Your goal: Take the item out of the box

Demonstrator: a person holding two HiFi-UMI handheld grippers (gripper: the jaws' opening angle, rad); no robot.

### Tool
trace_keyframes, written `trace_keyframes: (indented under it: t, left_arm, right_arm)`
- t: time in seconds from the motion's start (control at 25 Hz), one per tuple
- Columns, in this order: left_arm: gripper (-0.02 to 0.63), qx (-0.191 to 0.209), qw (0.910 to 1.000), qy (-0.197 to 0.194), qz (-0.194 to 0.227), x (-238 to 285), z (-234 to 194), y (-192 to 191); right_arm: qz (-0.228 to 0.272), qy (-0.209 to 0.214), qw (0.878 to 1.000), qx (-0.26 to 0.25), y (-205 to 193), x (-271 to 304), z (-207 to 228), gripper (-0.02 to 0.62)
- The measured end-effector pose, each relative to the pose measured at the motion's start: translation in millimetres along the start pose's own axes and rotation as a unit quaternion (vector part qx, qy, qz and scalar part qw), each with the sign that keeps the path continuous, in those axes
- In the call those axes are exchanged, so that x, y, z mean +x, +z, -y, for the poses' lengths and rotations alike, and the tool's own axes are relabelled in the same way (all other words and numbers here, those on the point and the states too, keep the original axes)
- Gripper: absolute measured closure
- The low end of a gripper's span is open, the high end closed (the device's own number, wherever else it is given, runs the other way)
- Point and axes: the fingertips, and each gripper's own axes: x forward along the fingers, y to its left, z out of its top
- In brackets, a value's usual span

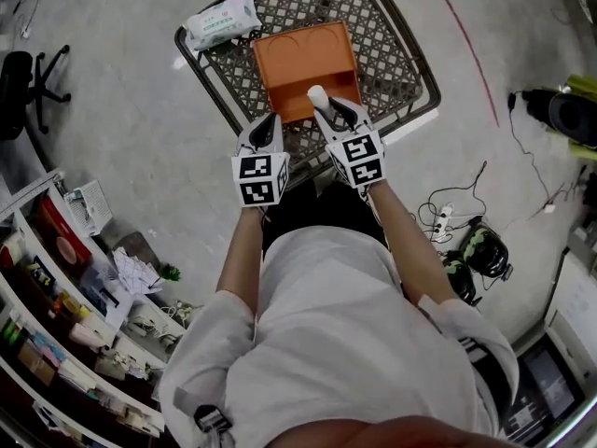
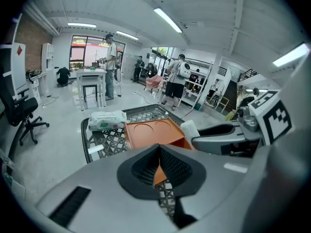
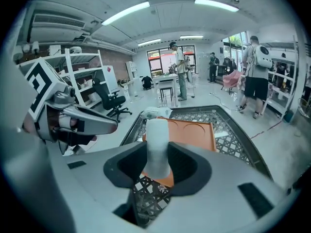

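An orange box (image 1: pixel 308 59) with two round hollows in its top lies in a black mesh basket (image 1: pixel 396 59). A white cylinder (image 1: pixel 317 94) stands upright over the box's near edge, and my right gripper (image 1: pixel 328 110) is shut on it. The right gripper view has the cylinder (image 3: pixel 157 147) between the dark pads, with the box (image 3: pixel 194 130) behind. My left gripper (image 1: pixel 269 129) sits at the box's near left corner. In the left gripper view its pads (image 2: pixel 146 166) meet around a sliver of the orange box (image 2: pixel 150 132).
A pack of wet wipes (image 1: pixel 222 21) rests on the basket's far left corner. Shelves with goods (image 1: pixel 56 325) stand at the left, an office chair (image 1: pixel 23 82) beyond them. Cables and a power strip (image 1: pixel 443 217) lie on the floor at the right. People stand far off.
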Motion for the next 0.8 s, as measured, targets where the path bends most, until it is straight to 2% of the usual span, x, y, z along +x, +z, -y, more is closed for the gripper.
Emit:
trace_keyframes:
  t: [0.48, 0.8]
  left_arm:
    - [0.595, 0.015, 0.9977, 0.036, 0.056, -30, 44, 15]
    - [0.595, 0.019, 0.9943, 0.05, 0.092, -57, 69, 23]
  right_arm:
    - [0.098, -0.004, 0.995, 0.023, 13, -65, 14, 0.465]
    - [0.136, 0.002, 0.991, 0.015, 19, -101, 7, 0.465]
